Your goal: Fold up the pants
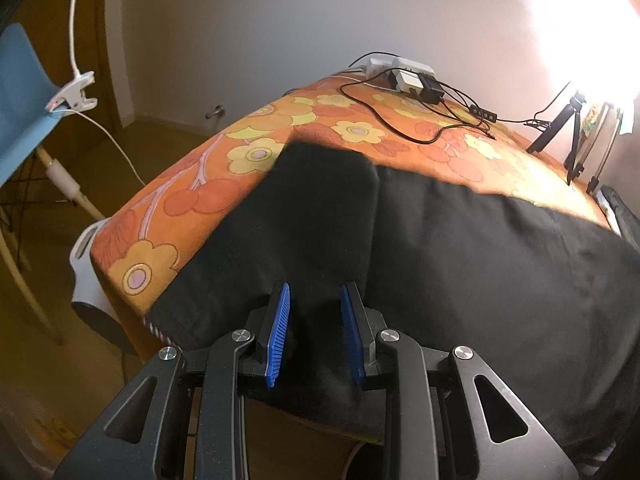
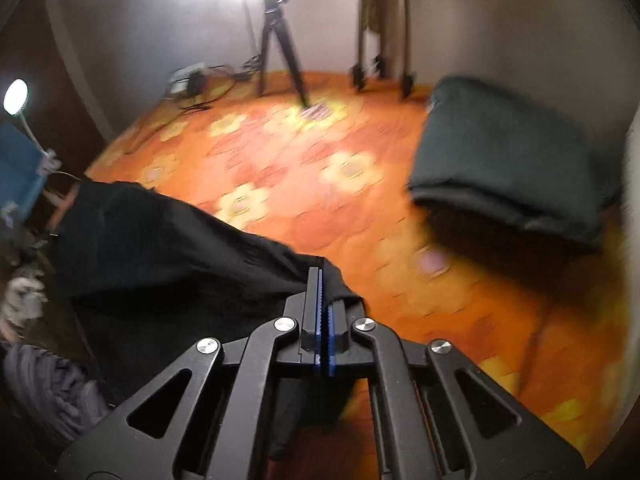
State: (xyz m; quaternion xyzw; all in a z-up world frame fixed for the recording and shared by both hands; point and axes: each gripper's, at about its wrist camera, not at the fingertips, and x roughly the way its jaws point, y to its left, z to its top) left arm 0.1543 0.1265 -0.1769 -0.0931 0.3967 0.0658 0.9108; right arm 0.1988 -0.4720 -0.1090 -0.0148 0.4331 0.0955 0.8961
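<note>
Black pants (image 1: 440,240) lie spread over the near half of a table covered with an orange flowered cloth (image 1: 160,208). One part is folded over near the middle. My left gripper (image 1: 315,288) sits at the near edge, its blue pads a little apart with a thick bunch of the black cloth pinched between them. In the right wrist view my right gripper (image 2: 320,271) is shut tight on an edge of the pants (image 2: 160,248), which rise off the flowered cloth (image 2: 320,184) to its tips and drape away to the left.
A folded dark green garment (image 2: 508,168) lies at the right of the table. At the far side are a power strip (image 1: 400,68) with black cables, a small tripod (image 2: 276,44) and a bright lamp. A blue chair (image 1: 20,92) with a clip lamp (image 1: 74,94) stands left.
</note>
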